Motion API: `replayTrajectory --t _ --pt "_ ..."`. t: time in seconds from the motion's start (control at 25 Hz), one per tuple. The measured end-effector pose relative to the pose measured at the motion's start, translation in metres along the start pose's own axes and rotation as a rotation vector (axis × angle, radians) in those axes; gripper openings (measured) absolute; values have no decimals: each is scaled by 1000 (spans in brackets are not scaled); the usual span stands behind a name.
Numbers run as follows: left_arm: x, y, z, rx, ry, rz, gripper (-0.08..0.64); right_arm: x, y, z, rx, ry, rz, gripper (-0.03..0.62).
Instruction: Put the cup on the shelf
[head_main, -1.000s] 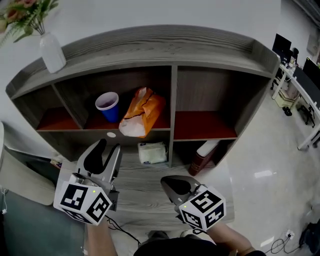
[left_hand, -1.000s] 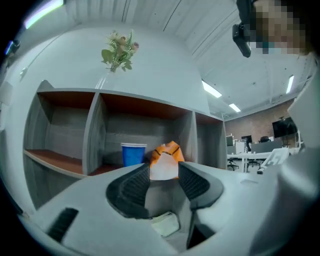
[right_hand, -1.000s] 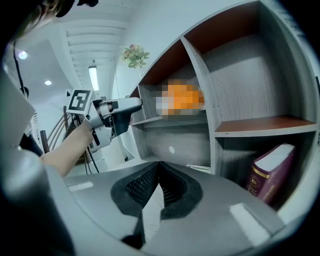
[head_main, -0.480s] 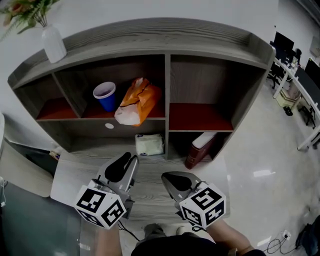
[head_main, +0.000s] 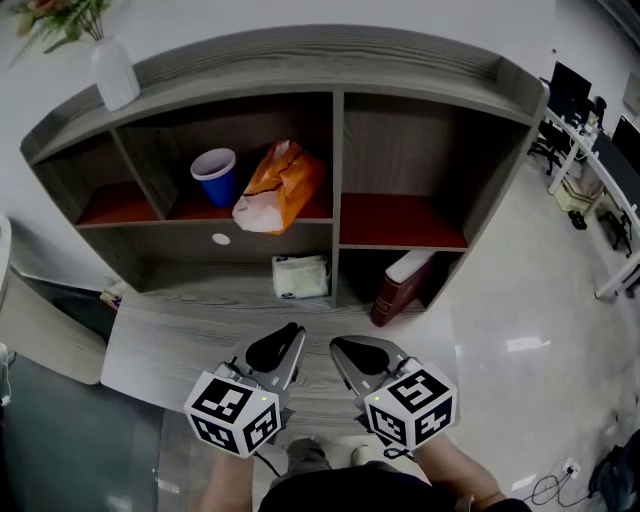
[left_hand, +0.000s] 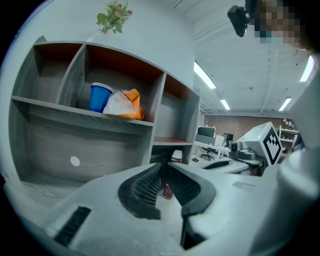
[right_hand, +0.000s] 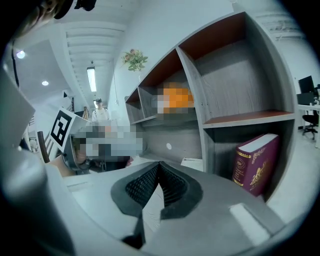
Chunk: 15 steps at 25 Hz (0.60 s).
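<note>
Room: an office with a pale glossy floor. A grey wooden shelf unit with red-brown boards stands against a white wall, and a low grey wood-grain bench lies before it.
Cup: the blue plastic cup with a white rim stands upright on the upper board, in the middle compartment, just beside a crumpled orange-and-white bag.
Left gripper: held low over the bench, well apart from the cup. Its jaws are closing, almost together, with nothing between them.
Right gripper: just beside the left, clenched on nothing.
Progress: the placing looks done, since the cup sits on the shelf, free of both grippers. Nothing appears left.
Head view alone: a white vase of flowers on the top board, and a pale tissue pack below.
Left gripper view alone: the cup's side, standing level.
Right gripper view alone: a maroon hardback book seen close up. The cup does not show there.
</note>
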<state>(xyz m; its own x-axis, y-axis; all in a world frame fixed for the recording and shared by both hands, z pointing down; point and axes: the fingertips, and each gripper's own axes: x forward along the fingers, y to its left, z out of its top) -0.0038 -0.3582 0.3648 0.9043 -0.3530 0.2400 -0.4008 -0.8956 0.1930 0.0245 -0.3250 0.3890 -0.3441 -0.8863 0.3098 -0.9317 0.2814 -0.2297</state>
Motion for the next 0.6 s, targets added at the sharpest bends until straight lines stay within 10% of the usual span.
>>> replayTrajectory --t 0.6 --pt "3 -25 -46 15 79 22 -8 -9 -1 -12 3 -24 -36 -2"
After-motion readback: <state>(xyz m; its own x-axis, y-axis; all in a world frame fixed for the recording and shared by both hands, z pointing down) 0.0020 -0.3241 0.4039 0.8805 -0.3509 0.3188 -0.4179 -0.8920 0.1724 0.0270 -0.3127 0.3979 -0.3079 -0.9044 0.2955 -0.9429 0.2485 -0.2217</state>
